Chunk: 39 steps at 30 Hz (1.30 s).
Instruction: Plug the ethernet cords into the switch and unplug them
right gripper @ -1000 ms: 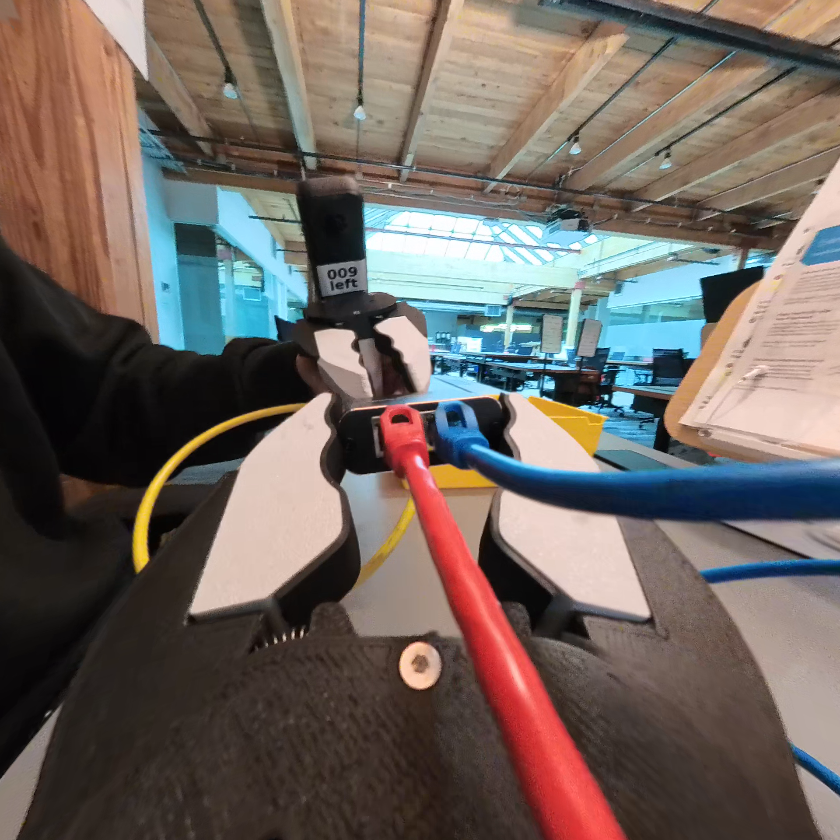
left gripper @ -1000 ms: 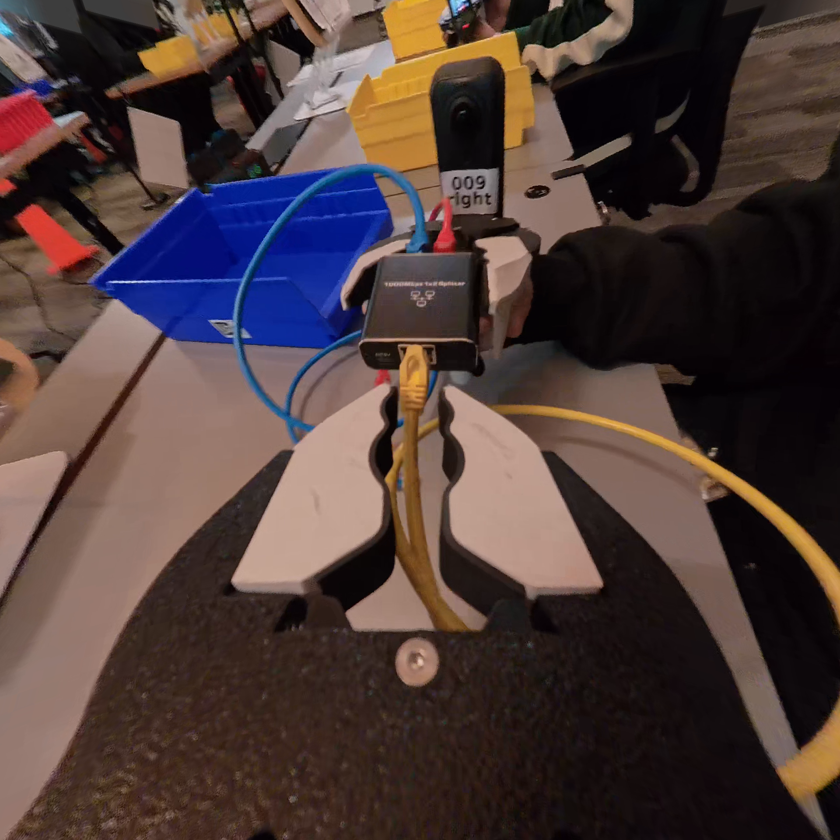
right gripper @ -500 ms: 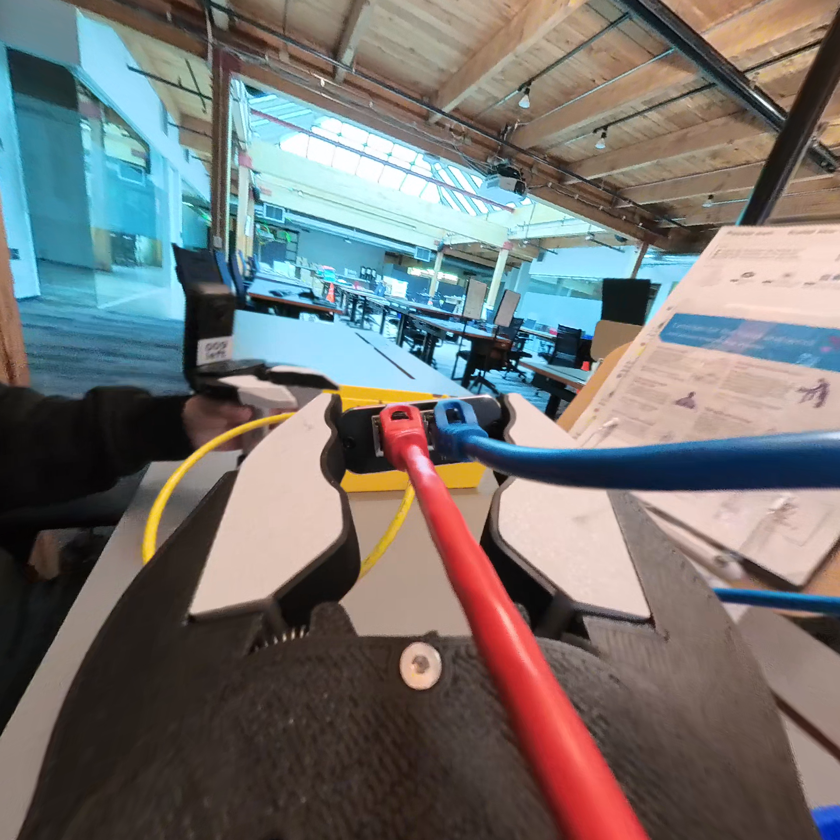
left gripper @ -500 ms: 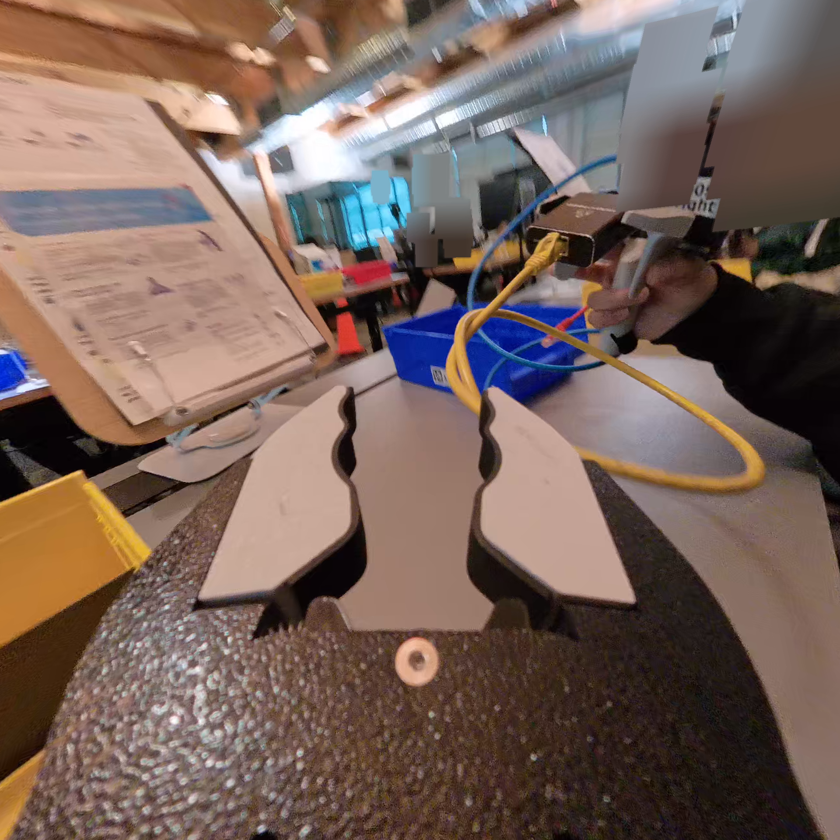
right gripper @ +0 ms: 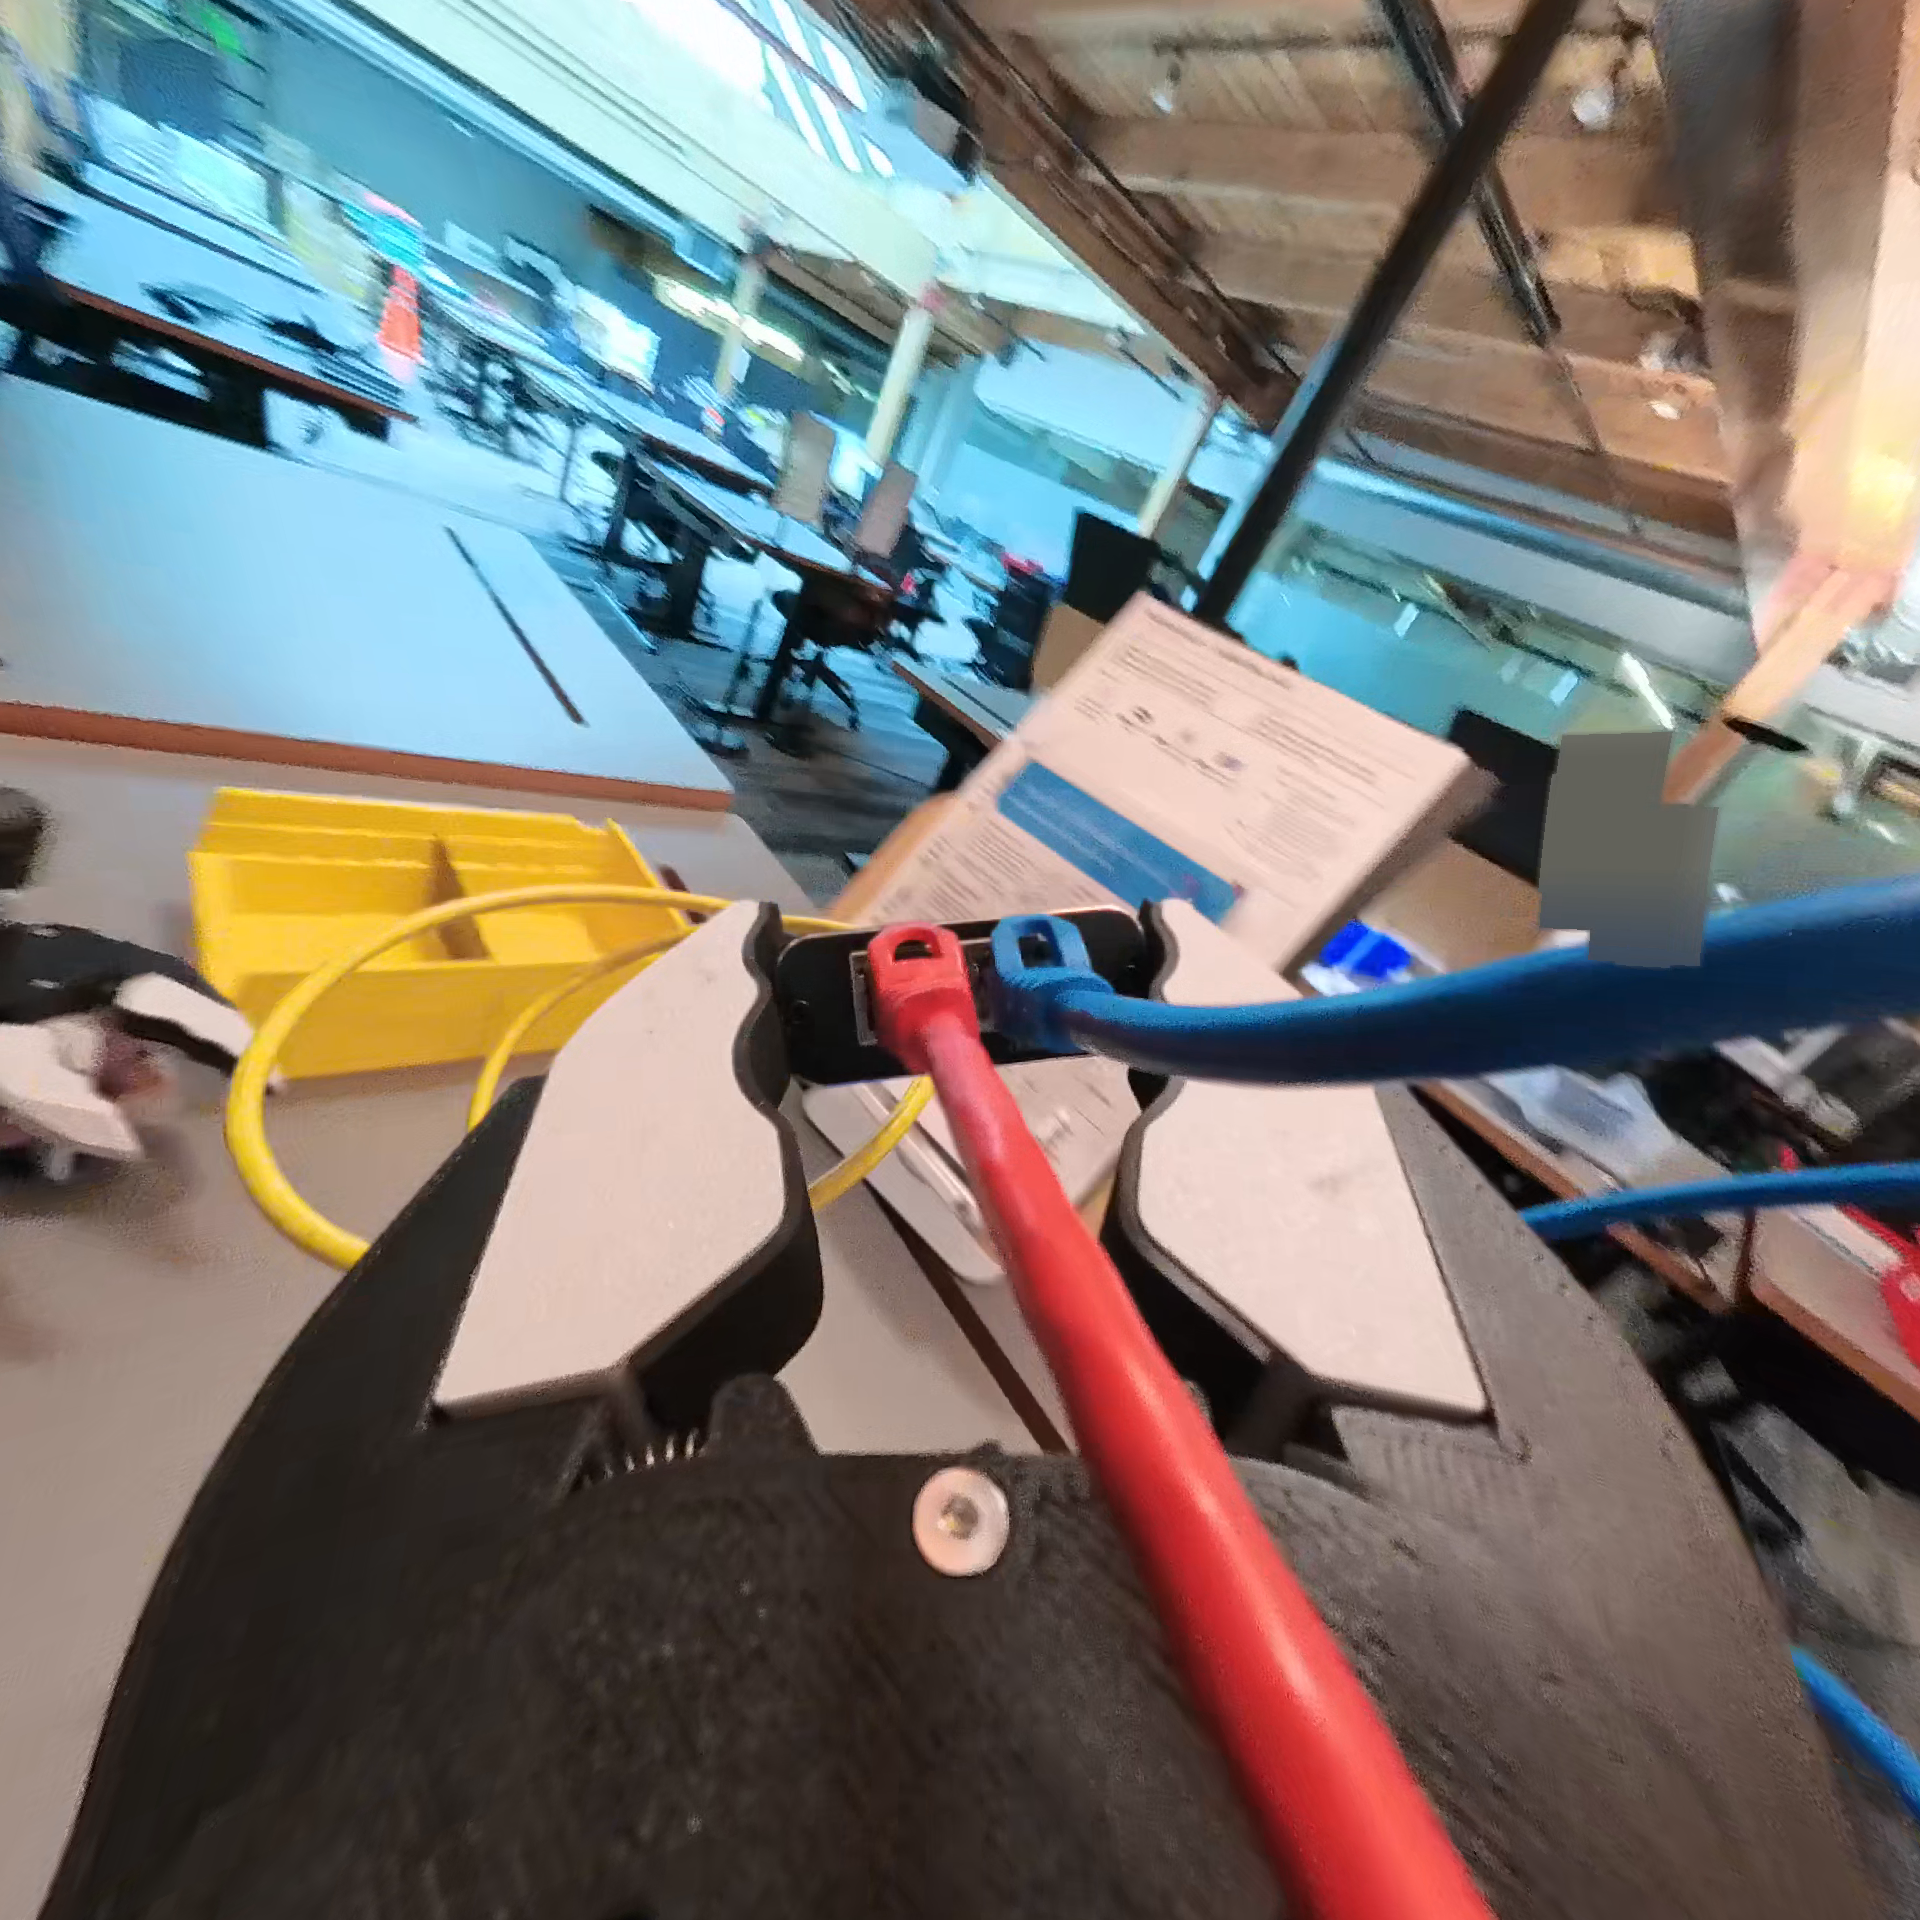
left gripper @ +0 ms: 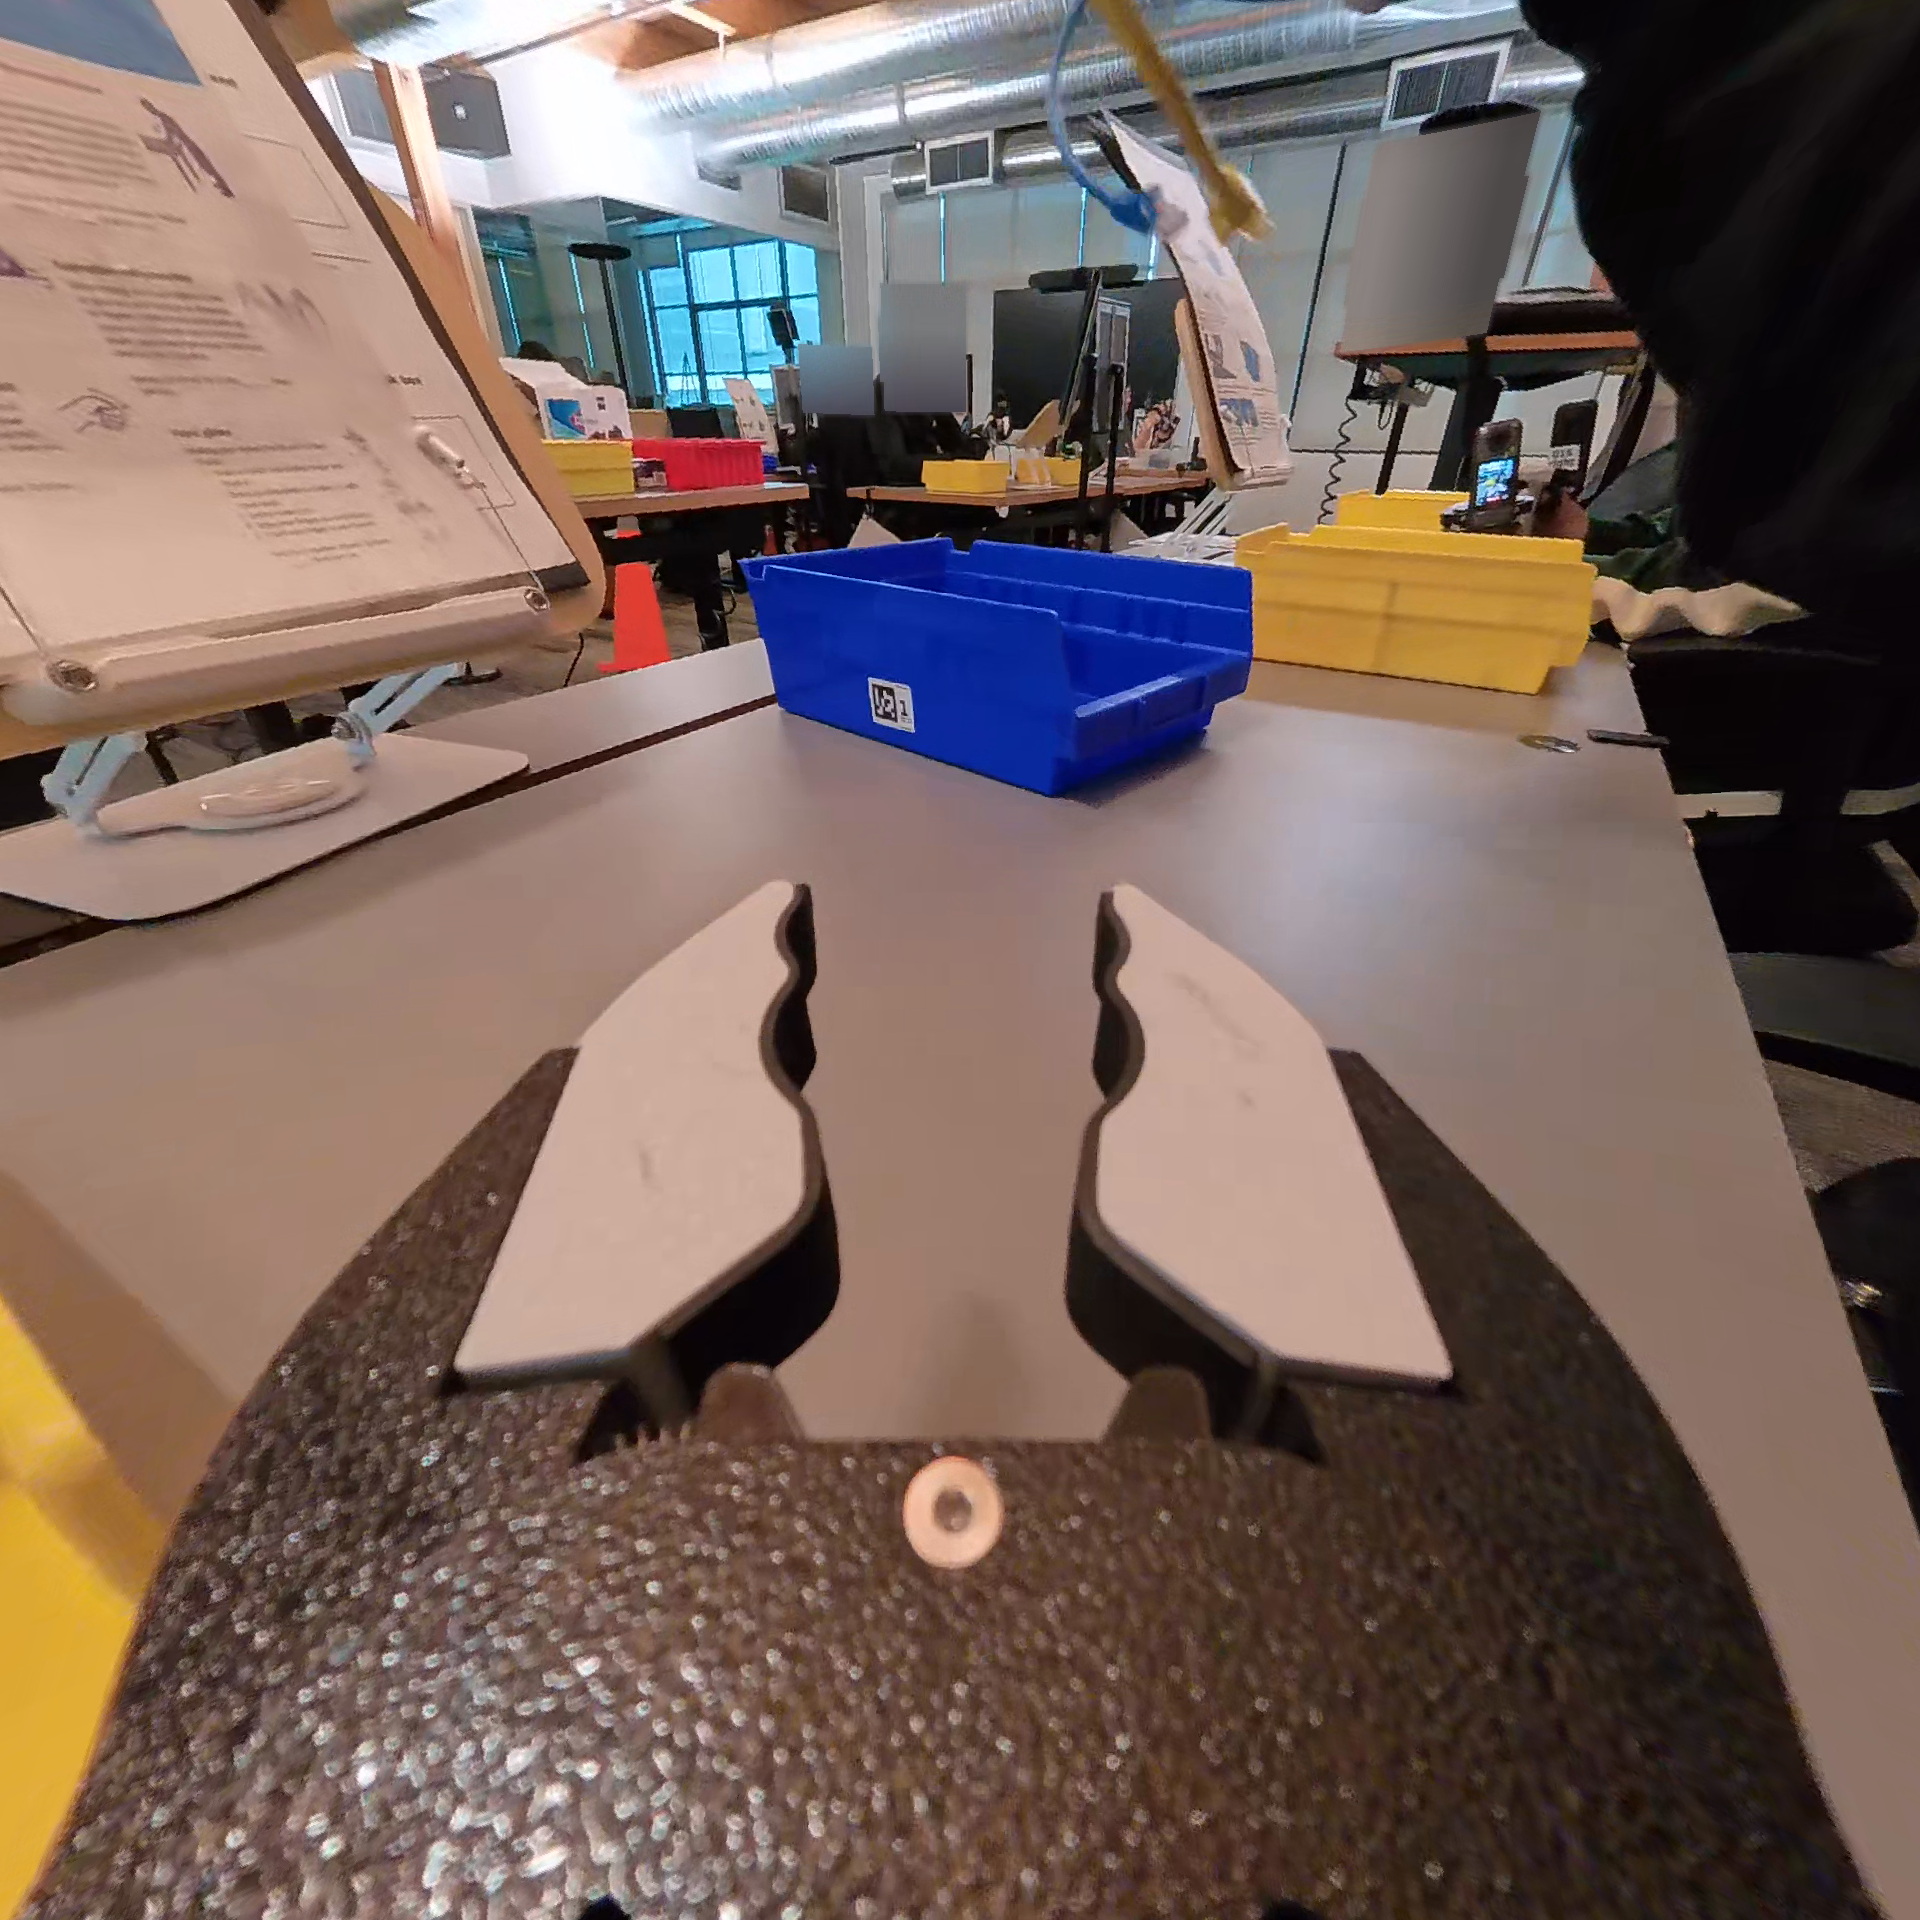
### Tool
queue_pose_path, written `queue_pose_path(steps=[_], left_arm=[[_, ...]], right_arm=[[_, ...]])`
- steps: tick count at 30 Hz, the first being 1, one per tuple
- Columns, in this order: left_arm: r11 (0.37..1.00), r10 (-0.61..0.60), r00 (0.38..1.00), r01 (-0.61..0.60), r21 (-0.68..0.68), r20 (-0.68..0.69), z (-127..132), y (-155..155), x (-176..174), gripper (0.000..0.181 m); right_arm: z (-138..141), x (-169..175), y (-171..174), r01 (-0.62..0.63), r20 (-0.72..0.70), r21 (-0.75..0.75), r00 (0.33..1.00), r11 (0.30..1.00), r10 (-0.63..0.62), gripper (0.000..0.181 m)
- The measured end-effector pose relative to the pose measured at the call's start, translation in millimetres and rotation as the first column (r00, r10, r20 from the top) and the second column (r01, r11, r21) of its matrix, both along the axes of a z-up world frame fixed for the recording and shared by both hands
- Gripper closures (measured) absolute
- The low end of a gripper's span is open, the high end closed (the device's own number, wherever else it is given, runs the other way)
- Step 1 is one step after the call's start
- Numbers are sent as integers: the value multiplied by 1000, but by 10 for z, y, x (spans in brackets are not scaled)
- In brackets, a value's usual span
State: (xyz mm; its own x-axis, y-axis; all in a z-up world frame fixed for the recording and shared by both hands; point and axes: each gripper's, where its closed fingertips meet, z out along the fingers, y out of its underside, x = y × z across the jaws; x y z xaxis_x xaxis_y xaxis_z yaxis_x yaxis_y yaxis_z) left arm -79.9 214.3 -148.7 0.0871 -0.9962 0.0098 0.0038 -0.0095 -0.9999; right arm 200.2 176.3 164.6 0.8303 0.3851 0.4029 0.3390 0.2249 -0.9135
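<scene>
My right gripper [right gripper: 961, 971] is shut on the small black switch [right gripper: 821, 1008] and holds it up in the air. A red cord [right gripper: 1091, 1247] and a blue cord [right gripper: 1403, 1018] are plugged into its near face. A yellow cord [right gripper: 312, 1008] loops out from behind it over the table. My left gripper [left gripper: 951, 935] is open and empty, low over the grey table [left gripper: 1351, 883]. In the left wrist view the free ends of the yellow cord [left gripper: 1236, 213] and the blue cord [left gripper: 1127, 208] hang at the top. The left gripper also shows blurred at the left edge of the right wrist view [right gripper: 94, 1070].
A blue bin [left gripper: 997, 644] stands on the table ahead of my left gripper, with yellow bins [left gripper: 1413, 613] behind it. A document stand [left gripper: 239, 416] is at the left. A yellow divided bin [right gripper: 416, 914] sits on the table. A person's dark sleeve [left gripper: 1766, 312] is at the right.
My left gripper let go of the yellow cord, opened and drew back down to the table. My right gripper lifted and tilted the switch with the cords still in it.
</scene>
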Motion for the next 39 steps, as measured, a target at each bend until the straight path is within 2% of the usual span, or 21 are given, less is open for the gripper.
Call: queue_pose_path(steps=[1,3,7,9,11,13,17,21,23,24,26,30,34,39], left_arm=[[1000,-4,1000,4,1,-2,-2,0,11,131],[1000,-9,1000,9,-2,-6,-6,9,26,131],[1000,-19,1000,19,-17,1,1,26,36,132],[1000,-14,1000,14,-10,13,15,30,31,134],[1000,-11,1000,11,7,23,28,18,21,135],[1000,-10,1000,9,26,26,33,0,17,136],[999,-18,1000,17,46,16,23,-31,28,137],[999,-20,1000,20,42,11,16,-29,35,138],[999,-23,1000,22,38,17,22,-28,28,138],[999,-18,1000,18,33,23,29,-17,21,139],[1000,-17,999,16,23,41,47,-6,3,140],[1000,-10,997,10,1,75,82,24,-39,144],[1000,-6,995,5,7,100,110,22,-69,145],[1000,-8,995,8,6,102,112,21,-72,146]], right_arm=[[-54,176,83,26,-14,-28,1000,999,-27,117],[-204,544,262,62,-140,-85,987,994,-74,117],[-846,1130,579,82,-345,-249,924,965,-168,117],[-1224,1337,678,118,-326,-373,912,920,-249,117],[-1481,1491,705,143,-273,-488,912,861,-305,116],[-1613,1638,693,178,-204,-569,915,803,-348,116],[-1930,1682,550,136,-92,-773,942,619,-322,117],[-1931,1600,559,112,-57,-815,961,568,-271,117],[-2021,1638,539,180,65,-841,970,511,-234,117],[-2073,1682,532,220,118,-856,964,467,-239,117],[-2081,1797,570,300,191,-855,940,423,-282,117],[-1767,1674,625,162,45,-839,972,520,-229,117],[-1513,1822,545,180,65,-814,973,552,-221,117],[-923,1518,422,-38,-112,-723,992,690,-63,117]])
